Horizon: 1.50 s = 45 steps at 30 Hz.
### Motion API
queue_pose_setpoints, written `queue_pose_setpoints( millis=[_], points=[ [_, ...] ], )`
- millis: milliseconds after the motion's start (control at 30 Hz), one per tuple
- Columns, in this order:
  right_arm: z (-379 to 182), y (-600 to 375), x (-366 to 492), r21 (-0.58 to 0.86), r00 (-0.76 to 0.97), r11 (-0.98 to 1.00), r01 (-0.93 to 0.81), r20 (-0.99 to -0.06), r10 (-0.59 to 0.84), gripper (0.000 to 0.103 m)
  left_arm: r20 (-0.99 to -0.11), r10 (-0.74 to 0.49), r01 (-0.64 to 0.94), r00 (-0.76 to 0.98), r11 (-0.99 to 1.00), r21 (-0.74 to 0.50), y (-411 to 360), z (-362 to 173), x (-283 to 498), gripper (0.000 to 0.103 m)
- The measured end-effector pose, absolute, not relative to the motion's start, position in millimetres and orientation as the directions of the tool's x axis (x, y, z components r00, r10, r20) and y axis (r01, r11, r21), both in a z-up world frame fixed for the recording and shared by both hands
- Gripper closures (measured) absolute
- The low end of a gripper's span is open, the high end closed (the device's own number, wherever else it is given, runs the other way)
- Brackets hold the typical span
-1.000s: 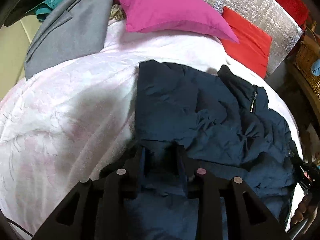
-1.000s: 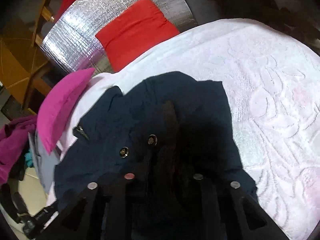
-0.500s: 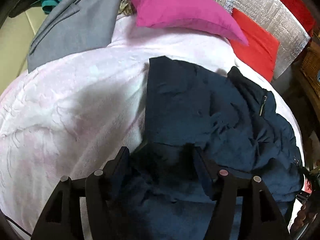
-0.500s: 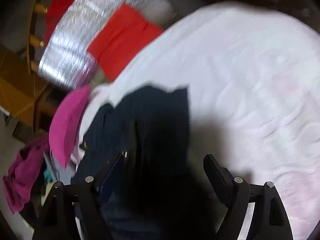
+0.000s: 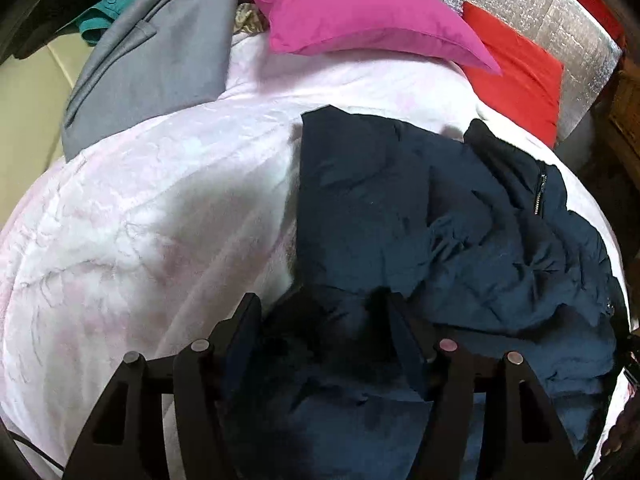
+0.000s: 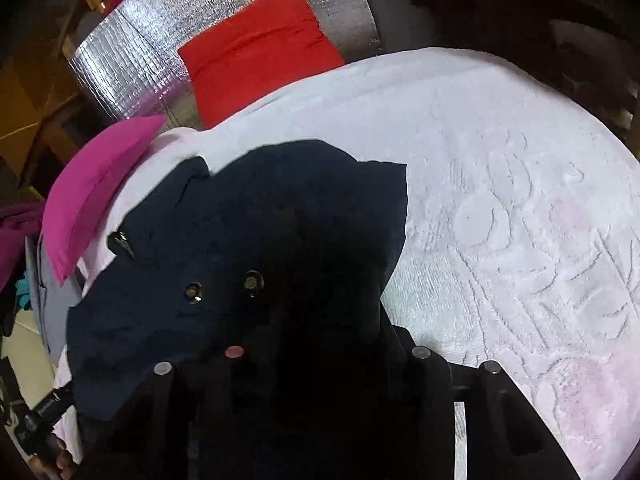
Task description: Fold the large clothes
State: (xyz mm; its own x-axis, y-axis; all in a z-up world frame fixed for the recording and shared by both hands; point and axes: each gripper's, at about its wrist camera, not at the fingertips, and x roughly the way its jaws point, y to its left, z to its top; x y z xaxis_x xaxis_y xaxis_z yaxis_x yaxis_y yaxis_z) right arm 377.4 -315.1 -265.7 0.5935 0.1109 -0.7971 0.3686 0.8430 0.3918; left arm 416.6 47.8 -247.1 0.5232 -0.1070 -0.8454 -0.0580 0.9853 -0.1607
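Comparing with a second ago, my left gripper point(image 5: 320, 320) has let go: its fingers, pinched on a fold then, now stand wide over the navy jacket point(image 5: 400, 208), nothing held. I judge this fold laid, the next grasp pending. That jacket lies rumpled on the pale pink bedspread point(image 5: 152, 208), below the magenta pillow point(image 5: 360, 12), with its zipper point(image 5: 540, 196) showing. My right gripper point(image 6: 316, 344) is buried in dark cloth and shadow; I cannot tell how its fingers stand. Two snap buttons point(image 6: 252, 280) show, but the jacket's near edge is cut off.
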Motion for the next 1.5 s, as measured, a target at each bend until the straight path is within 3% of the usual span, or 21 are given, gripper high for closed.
queue_pose_setpoints(
  millis=[33,100,167,267,400,500,800,933,1000,1100,1167,1333,1500],
  points=[
    [-256.0,-319.2,369.6,0.42,0.612,0.824,0.38,-0.782,0.117,0.043,-0.843,-0.089,-0.069,0.531,0.987,-0.147,48.6,-242.0,412.6,0.037],
    [-243.0,-322.6,354.8,0.47,0.657,0.796,0.382,-0.744,0.124,0.03,-0.822,-0.066,-0.068,0.565,0.99,-0.127,49.9,-228.0,399.7,0.037],
    [-223.1,-324.0,334.2,0.534,0.707,0.771,0.348,-0.689,0.158,0.03,-0.796,-0.104,-0.045,0.596,0.986,-0.162,48.7,-213.1,384.4,0.037],
    [-214.3,-314.8,316.1,0.654,0.731,0.709,0.266,-0.616,0.294,0.026,-0.763,-0.263,0.015,0.591,0.949,-0.315,43.5,-202.7,359.9,0.031],
    [-232.0,-285.4,319.4,0.78,0.659,0.591,0.205,-0.557,0.506,0.025,-0.779,-0.389,0.015,0.491,0.898,-0.439,29.8,-219.4,349.4,0.028],
    [-261.6,-265.0,327.1,0.838,0.611,0.482,0.255,-0.526,0.592,0.025,-0.787,-0.455,-0.055,0.417,0.852,-0.521,29.1,-239.6,355.3,0.028],
    [-315.7,-262.6,352.7,0.845,0.658,0.315,0.433,-0.534,0.531,0.025,-0.73,-0.491,-0.266,0.476,0.711,-0.651,56.1,-267.9,393.3,0.026],
    [-326.7,-272.2,362.8,0.878,0.716,0.211,0.43,-0.474,0.512,0.025,-0.685,-0.508,-0.286,0.522,0.653,-0.702,61.9,-273.0,402.3,0.03],
    [-327.6,-275.7,366.7,0.888,0.738,0.2,0.415,-0.457,0.497,0.031,-0.689,-0.486,-0.306,0.537,0.649,-0.696,67.3,-271.6,406.6,0.061],
    [-312.7,-279.3,368.2,0.885,0.76,0.274,0.378,-0.465,0.453,0.07,-0.667,-0.5,-0.301,0.553,0.627,-0.719,70.0,-272.9,408.0,0.076],
    [-293.2,-277.7,370.0,0.869,0.775,0.367,0.33,-0.472,0.42,0.073,-0.669,-0.476,-0.267,0.571,0.662,-0.7,66.7,-263.1,406.3,0.077],
    [-312.9,-269.9,380.0,0.745,0.656,0.5,0.442,-0.648,0.386,0.075,-0.768,-0.386,-0.244,0.512,0.791,-0.56,43.4,-270.4,413.4,0.075],
    [-305.6,-274.7,373.9,0.755,0.62,0.498,0.427,-0.645,0.446,0.071,-0.804,-0.352,-0.225,0.48,0.836,-0.501,45.0,-254.1,405.3,0.066]
  ],
)
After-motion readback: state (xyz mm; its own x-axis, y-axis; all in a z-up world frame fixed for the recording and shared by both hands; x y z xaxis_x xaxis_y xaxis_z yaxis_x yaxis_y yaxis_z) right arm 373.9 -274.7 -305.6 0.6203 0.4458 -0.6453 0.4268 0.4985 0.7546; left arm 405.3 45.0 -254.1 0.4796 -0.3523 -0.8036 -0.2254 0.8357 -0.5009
